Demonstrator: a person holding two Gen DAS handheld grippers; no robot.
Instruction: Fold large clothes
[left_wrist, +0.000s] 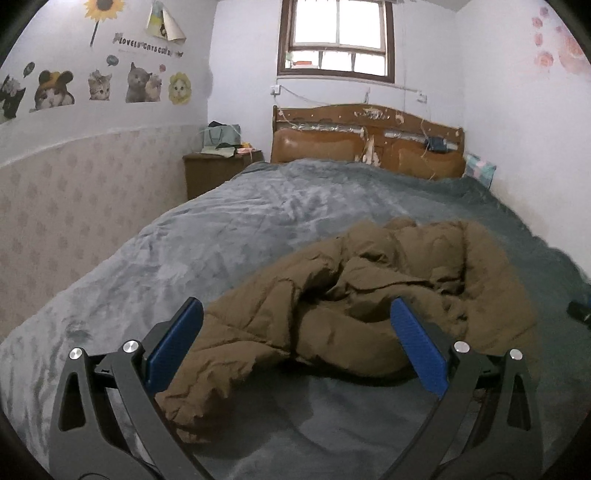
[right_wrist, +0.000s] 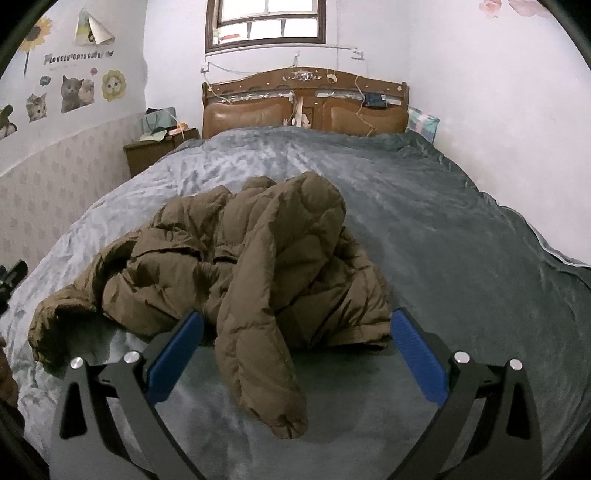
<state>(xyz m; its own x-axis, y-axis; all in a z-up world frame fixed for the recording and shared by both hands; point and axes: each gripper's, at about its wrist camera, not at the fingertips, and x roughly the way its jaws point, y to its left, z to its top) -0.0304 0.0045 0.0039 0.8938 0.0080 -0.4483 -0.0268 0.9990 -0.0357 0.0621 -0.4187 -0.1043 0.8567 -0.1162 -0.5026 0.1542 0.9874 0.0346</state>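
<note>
A brown puffer jacket (left_wrist: 354, 295) lies crumpled in a heap on the grey bed cover (left_wrist: 221, 229). My left gripper (left_wrist: 295, 314) is open and empty, above the jacket's near left part, with a sleeve end just below it. In the right wrist view the jacket (right_wrist: 258, 251) lies ahead, one sleeve (right_wrist: 258, 369) trailing toward me between the blue pads. My right gripper (right_wrist: 295, 328) is open and empty, just short of the jacket's near edge.
The bed cover (right_wrist: 443, 240) fills most of both views. A wooden headboard (left_wrist: 369, 144) stands at the far end under a window (left_wrist: 336, 37). A nightstand (left_wrist: 218, 170) with bags stands far left. Walls border both sides. The other gripper's dark tip shows at the left edge (right_wrist: 11, 277).
</note>
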